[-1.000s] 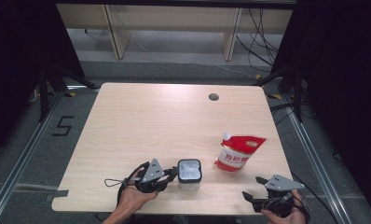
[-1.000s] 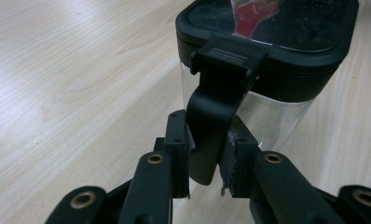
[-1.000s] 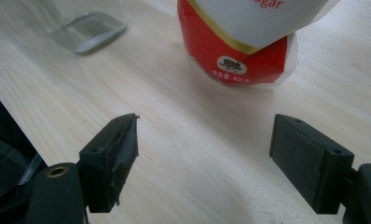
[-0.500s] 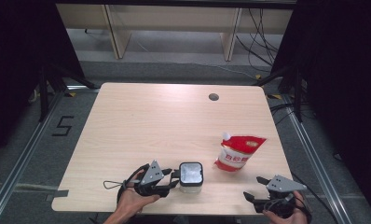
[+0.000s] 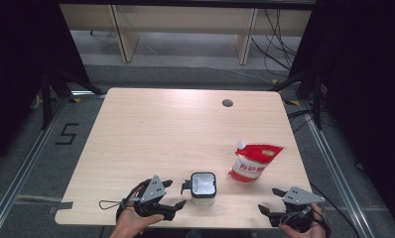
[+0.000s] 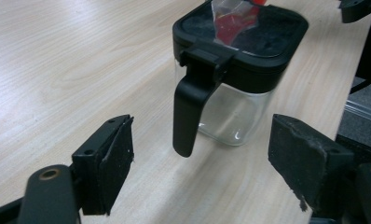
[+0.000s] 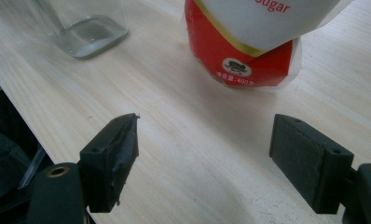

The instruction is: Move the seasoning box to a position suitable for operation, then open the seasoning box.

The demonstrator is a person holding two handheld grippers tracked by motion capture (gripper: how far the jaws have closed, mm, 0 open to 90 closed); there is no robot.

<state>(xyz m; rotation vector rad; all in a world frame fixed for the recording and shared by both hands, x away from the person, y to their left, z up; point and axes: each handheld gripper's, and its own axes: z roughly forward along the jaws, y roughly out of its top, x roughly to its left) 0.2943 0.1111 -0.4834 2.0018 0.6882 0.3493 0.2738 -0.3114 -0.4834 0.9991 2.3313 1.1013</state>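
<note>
At the left of the high view, our left tool (image 5: 174, 194) sits near the front edge of the desk (image 5: 185, 124), its jaws spread wide and empty. They have just been opening: a second ago they were closed around the black handle of the glass jar (image 5: 203, 186), and now the handle hangs free between them, touching neither pad. We read that as a release — the jar has been set where we want it, close to the front edge and just right of the left tool, and the hand is backing off a little.

The left gripper view adds what the high view cannot give: the handle (image 6: 189, 116) points toward us and slopes down from a black lid (image 6: 242, 39), which is seated on the jar, and the clear body below looks empty. The lid's window reflects something red.

Further right lies the sugar pouch (image 5: 252, 162), red and white, well apart from the jar and just beyond our right tool (image 5: 266, 212). That tool is also spread open with nothing in it, resting at the front right corner. The right gripper view shows the pouch (image 7: 249, 42) close ahead, its printed base facing us, and a corner of the jar's glass bottom (image 7: 88, 28) at upper left — so the pouch looks like the next thing to pick up.
</note>
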